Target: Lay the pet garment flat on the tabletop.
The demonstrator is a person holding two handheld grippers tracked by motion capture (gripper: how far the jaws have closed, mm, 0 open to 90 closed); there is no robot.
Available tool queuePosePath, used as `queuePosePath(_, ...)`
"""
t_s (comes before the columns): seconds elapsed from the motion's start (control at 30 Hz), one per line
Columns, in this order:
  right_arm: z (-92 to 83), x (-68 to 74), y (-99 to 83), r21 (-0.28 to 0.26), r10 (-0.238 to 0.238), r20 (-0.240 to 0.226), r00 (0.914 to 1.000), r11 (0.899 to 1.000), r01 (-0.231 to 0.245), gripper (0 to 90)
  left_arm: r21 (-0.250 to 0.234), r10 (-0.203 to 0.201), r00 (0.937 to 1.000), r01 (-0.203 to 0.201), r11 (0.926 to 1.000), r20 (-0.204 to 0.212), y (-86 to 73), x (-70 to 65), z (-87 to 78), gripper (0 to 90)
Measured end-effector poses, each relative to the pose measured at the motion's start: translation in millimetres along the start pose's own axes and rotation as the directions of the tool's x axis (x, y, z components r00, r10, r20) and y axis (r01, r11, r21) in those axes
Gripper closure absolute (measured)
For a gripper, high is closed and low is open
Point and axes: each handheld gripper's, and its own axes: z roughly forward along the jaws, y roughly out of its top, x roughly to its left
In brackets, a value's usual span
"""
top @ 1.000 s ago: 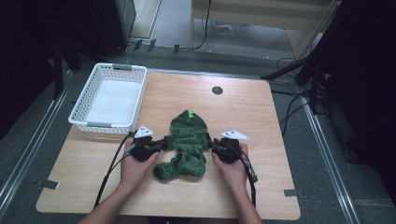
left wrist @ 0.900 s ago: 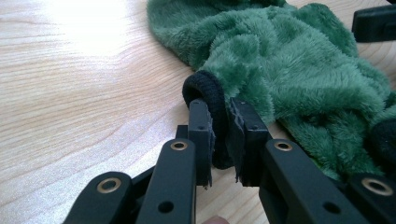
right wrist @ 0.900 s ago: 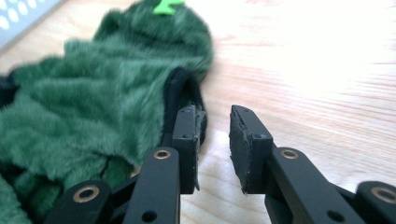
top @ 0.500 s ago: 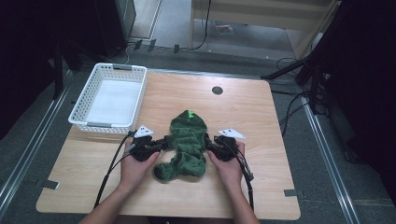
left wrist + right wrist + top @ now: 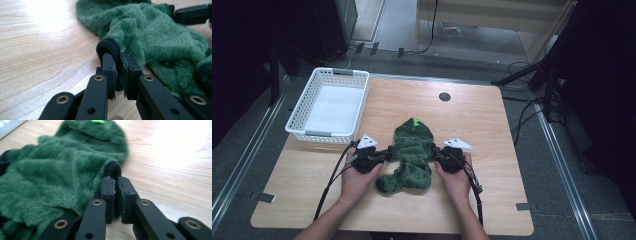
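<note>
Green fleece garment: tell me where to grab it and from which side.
Take the green fleece garment by its black sleeve cuffs, one from each outer side, low and level with the table. The cuffs are thin firm rims sticking out sideways, so jaws close on them easily.

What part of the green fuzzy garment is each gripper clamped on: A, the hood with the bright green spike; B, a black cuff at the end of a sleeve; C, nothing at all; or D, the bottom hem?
B: the left gripper and the right gripper are each shut on a black cuff of the green garment.
</note>
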Motion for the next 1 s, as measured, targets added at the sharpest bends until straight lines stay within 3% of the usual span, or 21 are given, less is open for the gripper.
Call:
queuePosePath(0.07,-1.9,-6.7,-1.1,0.002,0.012,0.055,0.9984,1.000,-0.012,90.0,0.000,-0.001,1.0000,0.001,1.0000,-0.003,0.0,0.3,0.0,83.5)
queuePosePath(0.13,-4.6,-15.4,-2.5,-0.002,0.048,0.052,0.9975,0.999,-0.048,90.0,-0.001,-0.003,1.0000,0.003,1.0000,-0.002,0.1,0.5,0.0,83.5)
queuePosePath(0.17,-6.8,-18.6,-2.6,-0.010,0.065,0.042,0.9970,0.998,-0.065,90.0,0.000,-0.002,1.0000,0.002,1.0000,-0.001,0.1,0.7,-0.1,83.4)
queuePosePath(0.23,-13.0,-21.9,-1.0,-0.052,0.087,-0.022,0.9959,0.995,-0.089,86.1,-0.001,-0.003,1.0000,0.003,1.0000,0.003,0.2,0.8,-0.1,83.3)
queuePosePath(0.33,-16.7,-14.5,5.6,-0.080,0.066,-0.120,0.9906,0.994,-0.075,77.5,-0.002,-0.004,1.0000,0.004,1.0000,0.003,0.2,1.0,-0.1,83.1)
queuePosePath(0.37,-15.2,-10.4,6.7,-0.079,0.049,-0.135,0.9896,0.995,-0.060,73.3,-0.002,-0.004,1.0000,0.004,1.0000,0.003,0.2,1.0,-0.1,83.0)
queuePosePath(0.47,-4.1,0.6,5.6,-0.054,0.038,-0.115,0.9926,0.998,-0.045,61.4,-0.001,-0.003,1.0000,0.003,1.0000,0.003,0.2,1.1,-0.1,83.0)
queuePosePath(0.5,0.0,2.6,4.2,-0.034,0.039,-0.109,0.9933,0.998,-0.043,61.5,-0.001,-0.002,1.0000,0.002,1.0000,0.003,0.2,0.9,-0.1,83.0)
queuePosePath(0.57,5.7,5.5,1.1,-0.006,0.036,-0.105,0.9939,0.999,-0.036,70.0,-0.001,-0.001,1.0000,0.001,1.0000,0.002,0.2,0.8,0.0,83.0)
queuePosePath(0.67,5.1,9.7,0.1,-0.004,0.004,-0.107,0.9943,1.000,-0.004,80.9,-0.001,-0.001,1.0000,0.001,1.0000,0.002,0.2,0.6,0.1,83.1)
queuePosePath(0.77,-2.3,11.1,3.3,-0.043,0.001,-0.097,0.9953,0.999,-0.005,83.5,-0.002,0.000,1.0000,0.000,1.0000,-0.001,0.2,0.3,0.2,83.1)
queuePosePath(0.83,-6.5,12.2,5.3,-0.067,-0.004,-0.128,0.9917,0.998,-0.005,83.6,-0.002,0.000,1.0000,0.000,1.0000,-0.004,0.2,0.1,0.2,83.1)
queuePosePath(0.9,-9.7,16.5,6.5,-0.080,-0.021,-0.188,0.9820,0.997,0.006,82.5,-0.003,0.002,1.0000,-0.002,1.0000,-0.003,0.1,0.0,0.1,83.1)
queuePosePath(1.0,-7.8,20.7,5.8,-0.066,-0.048,-0.173,0.9837,0.997,0.037,81.7,-0.002,0.006,1.0000,-0.006,1.0000,-0.005,0.1,-0.3,-0.1,83.1)
